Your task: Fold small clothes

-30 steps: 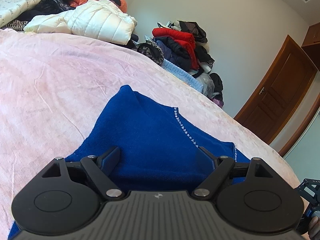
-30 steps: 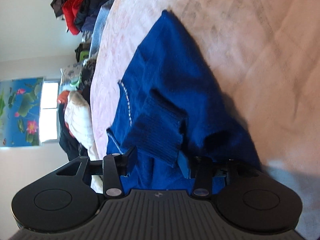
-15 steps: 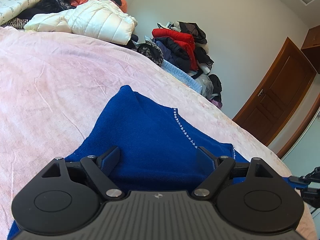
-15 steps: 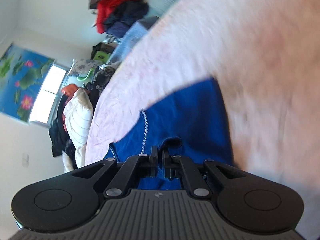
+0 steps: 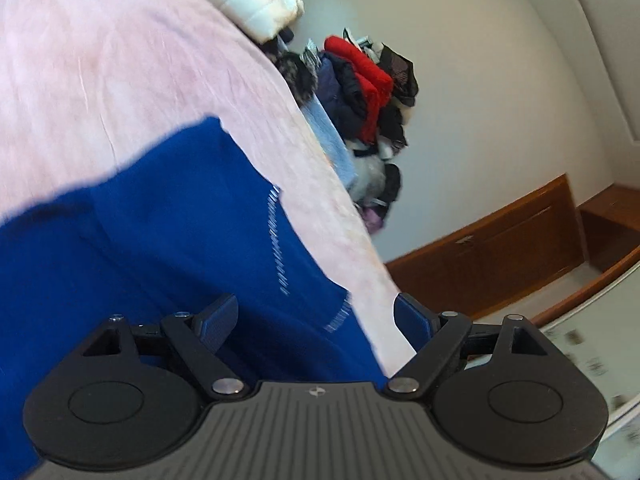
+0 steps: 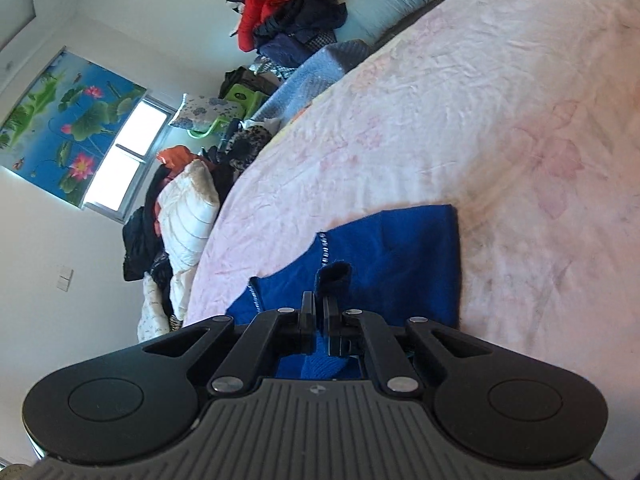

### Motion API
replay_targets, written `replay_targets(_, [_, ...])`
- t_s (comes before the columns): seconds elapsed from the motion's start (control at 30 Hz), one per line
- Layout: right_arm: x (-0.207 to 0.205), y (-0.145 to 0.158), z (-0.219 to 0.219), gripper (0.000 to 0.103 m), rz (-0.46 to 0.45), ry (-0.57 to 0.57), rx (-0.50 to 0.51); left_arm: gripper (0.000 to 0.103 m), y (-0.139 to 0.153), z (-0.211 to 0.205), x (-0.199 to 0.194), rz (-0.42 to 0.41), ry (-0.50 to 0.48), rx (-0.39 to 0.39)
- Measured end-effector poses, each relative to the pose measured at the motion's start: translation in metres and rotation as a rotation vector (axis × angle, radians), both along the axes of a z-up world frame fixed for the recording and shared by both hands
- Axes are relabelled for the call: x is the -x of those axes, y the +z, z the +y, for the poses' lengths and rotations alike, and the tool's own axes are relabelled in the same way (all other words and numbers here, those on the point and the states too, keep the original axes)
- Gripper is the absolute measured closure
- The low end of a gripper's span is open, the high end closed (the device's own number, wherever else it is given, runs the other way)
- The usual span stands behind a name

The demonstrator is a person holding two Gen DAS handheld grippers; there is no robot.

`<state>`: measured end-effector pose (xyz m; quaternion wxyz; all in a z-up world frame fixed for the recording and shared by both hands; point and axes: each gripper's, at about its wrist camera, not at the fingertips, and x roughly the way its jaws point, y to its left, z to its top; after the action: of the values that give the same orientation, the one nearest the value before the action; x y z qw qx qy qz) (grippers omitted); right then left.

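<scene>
1. A blue sweater (image 6: pixel 392 252) lies on the pink bedspread (image 6: pixel 480 100), near the bed's edge closest to the cameras.
2. The right gripper (image 6: pixel 319 312) has its jaws pinched together on a ribbed fold of the sweater, which pokes up just past the fingertips.
3. The left gripper (image 5: pixel 316 316) stands wide, nothing clamped; the sweater lies beneath it by the bed's side edge.
4. Clothes (image 6: pixel 292 4) are heaped beyond the bed's far edge.

Blue knit sweater (image 6: pixel 392 256), sparkly-trimmed, on bed, cuff lifted
</scene>
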<state>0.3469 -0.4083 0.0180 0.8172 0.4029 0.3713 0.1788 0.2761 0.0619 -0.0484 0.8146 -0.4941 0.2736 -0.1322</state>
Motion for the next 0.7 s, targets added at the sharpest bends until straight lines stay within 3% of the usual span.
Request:
replay_targets(0.13, [-0.007, 0.031, 0.007, 0.095, -0.071, 0.039, -0.058, 0.017, -0.009, -0.022, -0.001, 0.075, -0.044, 0.1])
replay_targets(0.37, [-0.009, 0.072, 0.015, 0.095, -0.177, 0.09, -0.143, 0.017, -0.039, -0.015, -0.034, 0.267, 0.044, 0.237])
replay_targets(0.43, [-0.011, 0.075, 0.017, 0.095, -0.178, 0.092, -0.139, 0.017, -0.04, -0.014, -0.037, 0.284, 0.048, 0.259])
replay_targets(0.57, [-0.012, 0.074, 0.016, 0.095, -0.171, 0.087, -0.148, 0.017, -0.033, -0.006, -0.04, 0.31, 0.128, 0.174])
replay_targets(0.67, [-0.006, 0.065, 0.012, 0.095, -0.165, 0.074, -0.153, 0.019, -0.034, 0.012, -0.041, 0.33, 0.22, 0.181])
replay_targets(0.7, [-0.004, 0.058, 0.007, 0.095, -0.155, 0.063, -0.162, 0.025, -0.032, 0.017, -0.041, 0.332, 0.241, 0.173])
